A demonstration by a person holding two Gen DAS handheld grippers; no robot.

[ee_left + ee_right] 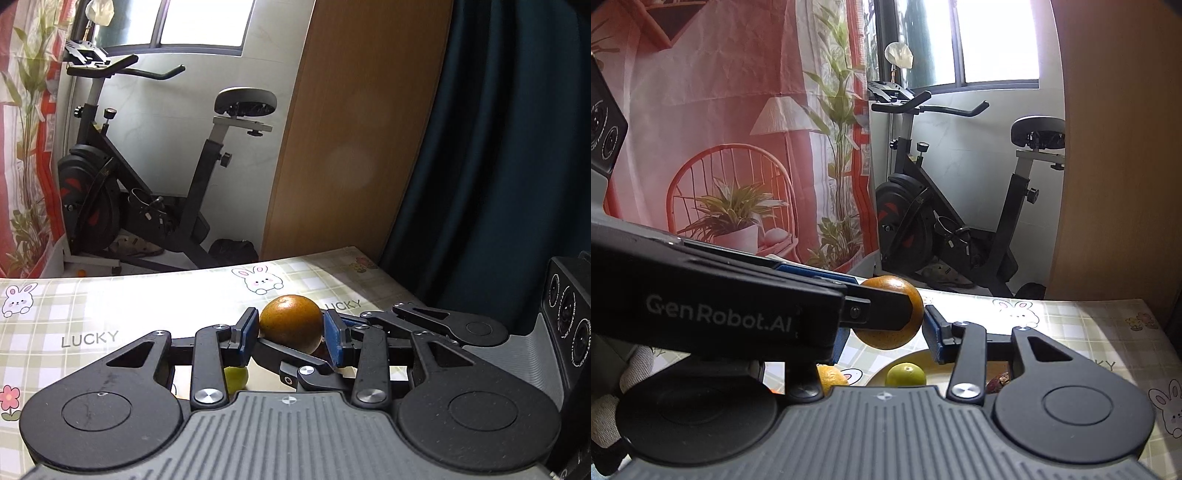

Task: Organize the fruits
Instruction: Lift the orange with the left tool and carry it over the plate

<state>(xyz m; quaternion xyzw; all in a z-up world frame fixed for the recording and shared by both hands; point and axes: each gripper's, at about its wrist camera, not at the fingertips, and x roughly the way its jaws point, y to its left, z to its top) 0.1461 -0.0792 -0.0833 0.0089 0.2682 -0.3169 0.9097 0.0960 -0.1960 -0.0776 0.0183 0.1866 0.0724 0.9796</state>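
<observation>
- The table [110,317] carries a green-checked cloth printed with rabbits and the word LUCKY; its far edge faces an exercise bike [147,177] under the window, and its far right corner meets a wooden panel [351,129] and a dark curtain [498,147].
- The left gripper [291,330] reaches out over the middle of the table, its blue pads [249,330] pressed against both sides of a brown-orange fruit.
- The right gripper [886,321] sits at the same spot (the two tools cross here). Its right pad [932,334] stands just beside the fruit, with no contact that I can make out. Its left finger is hidden behind the other tool's black body, so I cannot tell whether this gripper has any hold.
- A pale plate [908,360] lies on the cloth below the grippers, toward the near edge, mostly hidden behind them.
- The brown-orange fruit [291,323] (round, speckled skin, likely an orange) is held up above the cloth between the left gripper's pads.
- A green fruit [905,374] rests on the plate, directly beneath the held one.
- An orange fruit [831,376] shows left of the plate on the cloth, half hidden by the gripper.
- Something dark reddish [997,380] peeks out at the plate's right side; too little shows to name it.
</observation>
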